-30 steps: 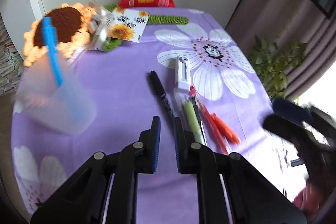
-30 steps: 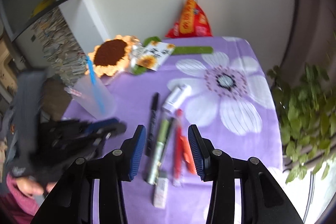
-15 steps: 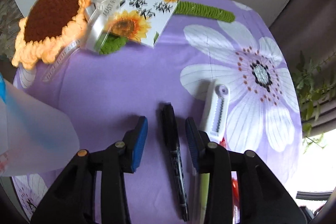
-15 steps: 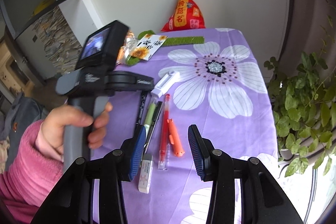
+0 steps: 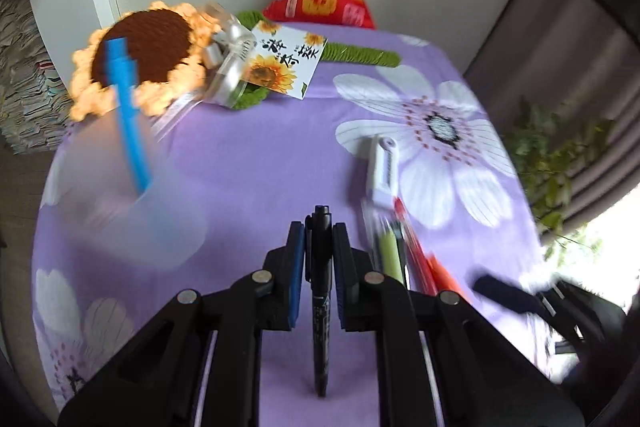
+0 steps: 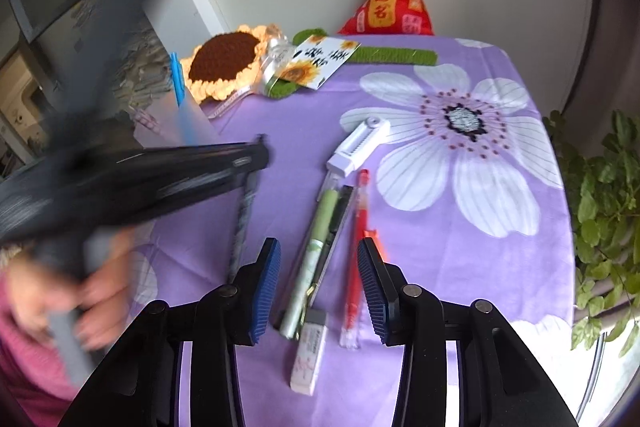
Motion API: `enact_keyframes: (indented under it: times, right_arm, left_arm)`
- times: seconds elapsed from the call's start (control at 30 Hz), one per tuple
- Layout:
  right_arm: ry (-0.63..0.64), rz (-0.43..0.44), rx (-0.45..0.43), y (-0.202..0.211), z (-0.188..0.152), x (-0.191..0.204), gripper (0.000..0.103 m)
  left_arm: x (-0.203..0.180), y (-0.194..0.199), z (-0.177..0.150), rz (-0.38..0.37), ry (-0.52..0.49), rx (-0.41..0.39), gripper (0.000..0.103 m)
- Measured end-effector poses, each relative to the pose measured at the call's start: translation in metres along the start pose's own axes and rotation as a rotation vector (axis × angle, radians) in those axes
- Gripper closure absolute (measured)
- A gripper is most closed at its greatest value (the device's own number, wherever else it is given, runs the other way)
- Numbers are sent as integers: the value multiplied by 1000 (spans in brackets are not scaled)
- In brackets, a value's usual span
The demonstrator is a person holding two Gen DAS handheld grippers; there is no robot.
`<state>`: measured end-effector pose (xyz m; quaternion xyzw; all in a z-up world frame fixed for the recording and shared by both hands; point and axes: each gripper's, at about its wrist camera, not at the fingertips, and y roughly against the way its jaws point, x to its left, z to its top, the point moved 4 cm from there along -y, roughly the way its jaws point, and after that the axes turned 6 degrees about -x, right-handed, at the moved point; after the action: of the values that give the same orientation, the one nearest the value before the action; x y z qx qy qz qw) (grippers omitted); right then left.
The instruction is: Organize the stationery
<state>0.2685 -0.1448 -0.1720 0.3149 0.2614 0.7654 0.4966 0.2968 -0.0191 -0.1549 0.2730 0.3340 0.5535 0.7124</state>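
black pen [image 5: 320,267] now in left tool [image 5: 319,247]

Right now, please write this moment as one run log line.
left gripper: shut on black marker | right gripper: open above green pen | cup: holds blue pen

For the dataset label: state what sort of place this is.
Most likely a room in a home: a table under a purple floral tablecloth, a crocheted sunflower, a leafy houseplant by the curtain.
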Motion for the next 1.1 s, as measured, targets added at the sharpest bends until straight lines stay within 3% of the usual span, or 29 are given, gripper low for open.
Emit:
enact_keyframes:
  times: [0.13, 0.3, 0.67, 0.73, 0.9, 1.1]
  right_arm:
    - [16, -20, 19, -19, 5, 7, 66]
    - [17, -75, 45, -45, 16, 8, 74]
    - [-5, -133, 88, -73, 25, 2, 74]
    - [17, -151, 96, -74, 25, 5, 90]
    - [-1, -91, 81, -59, 26, 13, 91]
    - [-28, -42, -25, -10, 35, 22, 91]
  left_arm:
    - [9, 37, -16, -40, 3, -60, 91]
    - [17, 51, -24, -56, 2, -94, 91]
    - [29, 67, -29, -105, 1, -125, 92]
    - [29, 67, -29, -116, 3, -127, 92]
    - [33, 70, -30, -121, 8, -133, 92]
    - [35, 82, -28, -124, 11, -162, 92]
